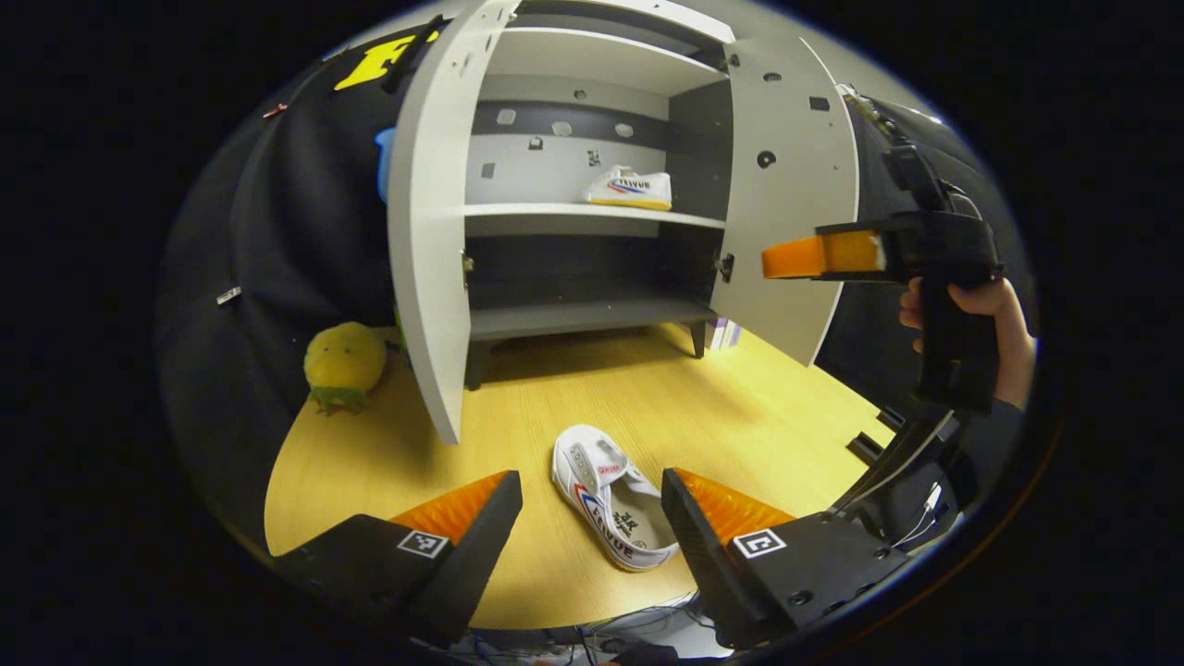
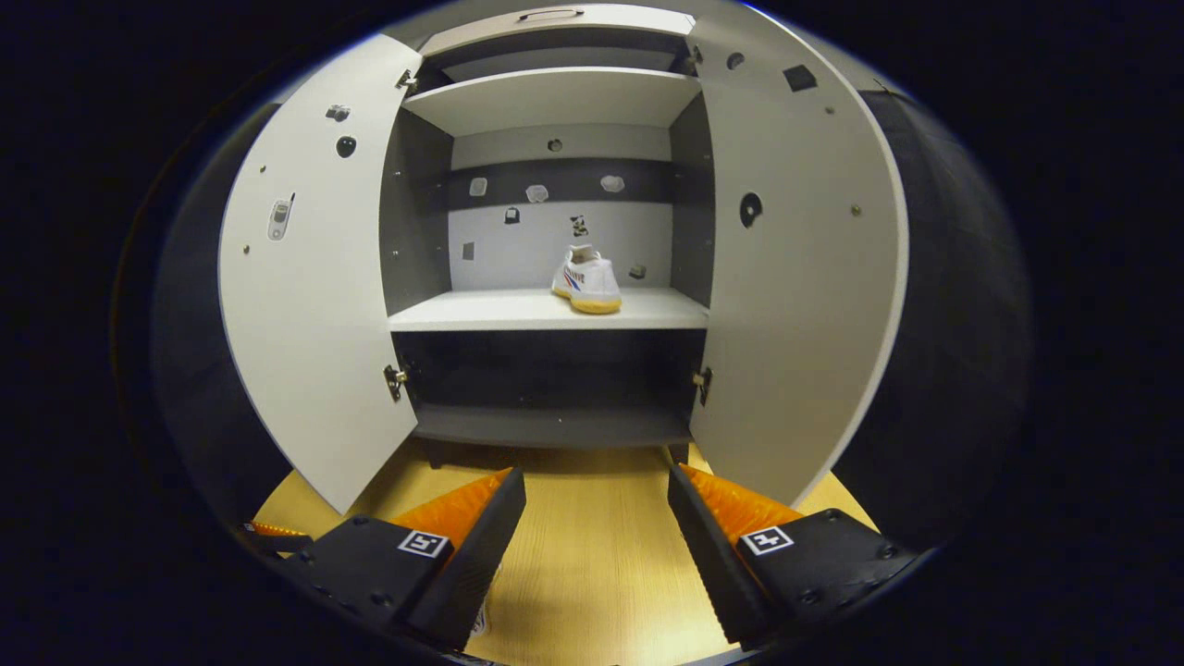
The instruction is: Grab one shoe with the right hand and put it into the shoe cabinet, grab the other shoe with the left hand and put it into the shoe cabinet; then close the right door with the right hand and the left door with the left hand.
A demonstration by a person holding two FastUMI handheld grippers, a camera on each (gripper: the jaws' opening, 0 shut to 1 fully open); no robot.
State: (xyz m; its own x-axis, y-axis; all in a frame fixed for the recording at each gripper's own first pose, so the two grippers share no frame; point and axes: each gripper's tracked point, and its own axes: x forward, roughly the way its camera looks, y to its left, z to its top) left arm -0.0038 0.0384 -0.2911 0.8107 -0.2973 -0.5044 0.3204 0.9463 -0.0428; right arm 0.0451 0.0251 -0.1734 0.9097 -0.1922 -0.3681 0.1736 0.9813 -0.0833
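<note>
Left gripper view first: we find the left gripper [image 1: 592, 527] spread wide and holding nothing, its fingers framing the second shoe [image 1: 612, 495], which lies on its side on the wooden floor [image 1: 740, 416] between the fingertips but clear of both. Outward at 12 o'clock stands the shoe cabinet [image 1: 592, 314], with the left door [image 1: 427, 231] and right door [image 1: 786, 194] both swung open. The first shoe [image 1: 629, 188] sits on the middle shelf [image 1: 555, 211], toward its right end. At 3 o'clock a hand [image 1: 980, 305] holds the right gripper [image 1: 819, 256] level in mid-air; we cannot tell its opening from this side-on angle.

Right gripper view: the right gripper's own fingers [image 2: 472, 509] stand wide apart with nothing between them (pointed squarely at the cabinet interior), and the shelved shoe lies at 12 o'clock.

We judge the first of four steps complete. Outstanding: left-hand pickup and placement of the floor shoe, then closing both doors. A yellow plush toy [image 1: 344, 363] rests at 10 o'clock, clear of the work.
</note>
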